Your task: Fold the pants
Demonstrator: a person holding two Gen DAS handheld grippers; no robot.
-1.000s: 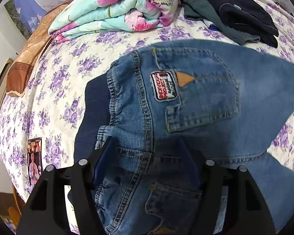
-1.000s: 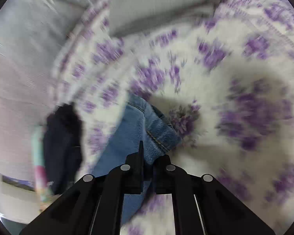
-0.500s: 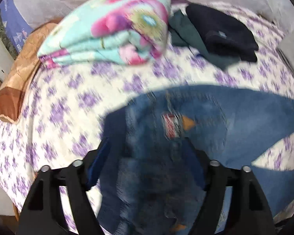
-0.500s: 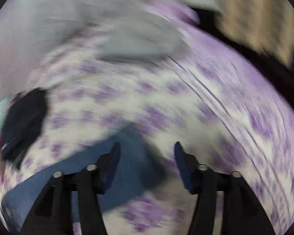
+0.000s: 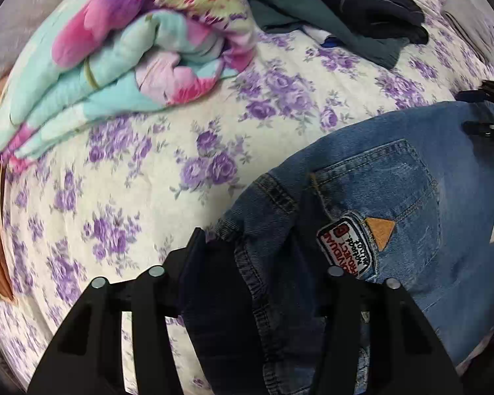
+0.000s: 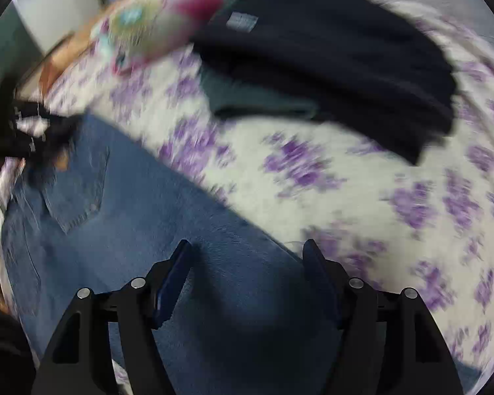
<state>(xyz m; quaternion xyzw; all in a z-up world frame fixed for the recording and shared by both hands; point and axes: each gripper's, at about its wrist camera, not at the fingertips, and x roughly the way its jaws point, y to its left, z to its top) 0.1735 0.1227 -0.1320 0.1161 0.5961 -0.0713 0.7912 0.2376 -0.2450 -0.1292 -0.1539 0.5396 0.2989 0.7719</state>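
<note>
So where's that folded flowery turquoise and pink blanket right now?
The folded turquoise and pink floral blanket lies at the upper left of the left wrist view, on the purple-flowered bedspread, beside the dark clothes pile.

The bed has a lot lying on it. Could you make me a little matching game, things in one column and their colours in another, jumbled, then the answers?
Things:
1. jeans
2. quilt
3. bedsheet
4. sweater

Colours:
A. cream with purple flowers
B. dark navy
C. blue denim
D. turquoise with pink flowers

Pairs: 1-C, 2-D, 3-A, 4-B
</note>
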